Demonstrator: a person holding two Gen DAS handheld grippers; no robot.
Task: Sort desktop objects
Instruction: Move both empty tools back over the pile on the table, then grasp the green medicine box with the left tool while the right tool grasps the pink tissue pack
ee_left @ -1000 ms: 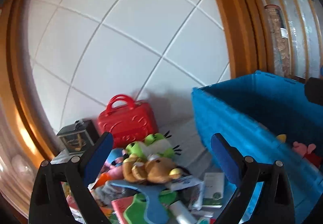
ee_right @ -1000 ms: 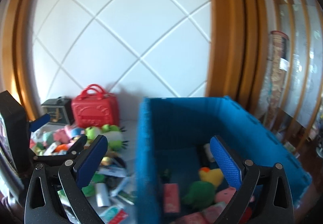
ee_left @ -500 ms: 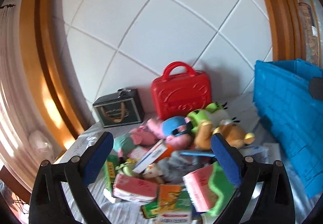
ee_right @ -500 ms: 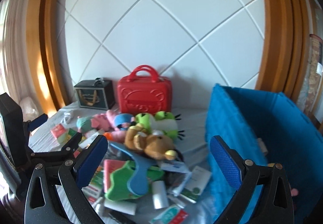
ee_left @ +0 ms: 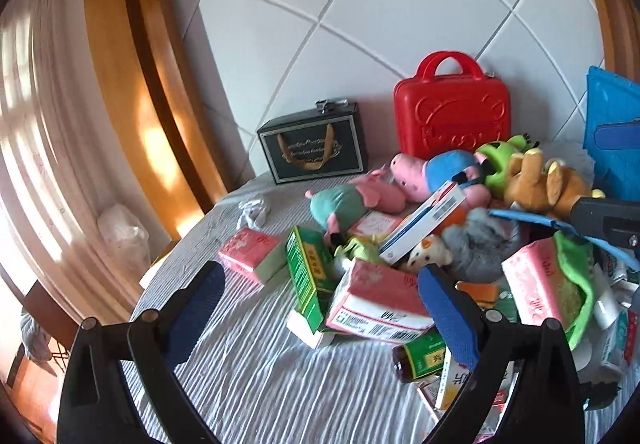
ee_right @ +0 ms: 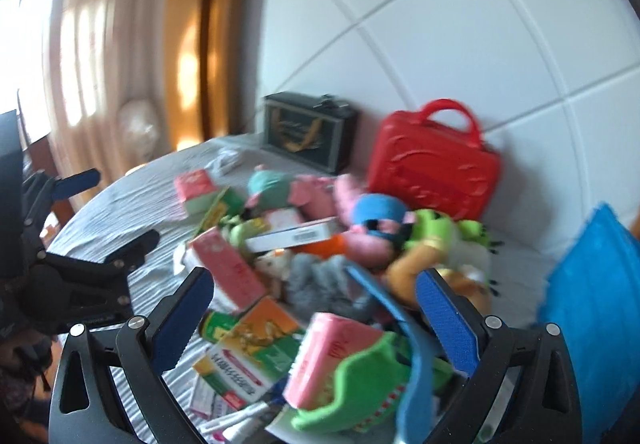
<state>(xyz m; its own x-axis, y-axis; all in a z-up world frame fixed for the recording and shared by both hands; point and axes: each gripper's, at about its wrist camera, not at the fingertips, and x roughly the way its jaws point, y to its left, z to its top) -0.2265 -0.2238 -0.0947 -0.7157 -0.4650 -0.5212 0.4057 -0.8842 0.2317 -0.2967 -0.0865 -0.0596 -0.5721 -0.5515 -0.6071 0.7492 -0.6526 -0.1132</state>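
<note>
Both views have been swung leftward off the blue bin [ee_right: 592,308] onto the toy pile; left hand-held gripper [ee_left: 320,300] and right hand-held gripper [ee_right: 316,308] are held wide open, empty.

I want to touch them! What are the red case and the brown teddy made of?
The red case looks like hard, shiny plastic: it is glossy, with a bear face moulded into its front and a stiff handle. The brown teddy looks like soft plush fabric, fuzzy and matt, with rounded stuffed limbs. What fills it cannot be seen.
</note>
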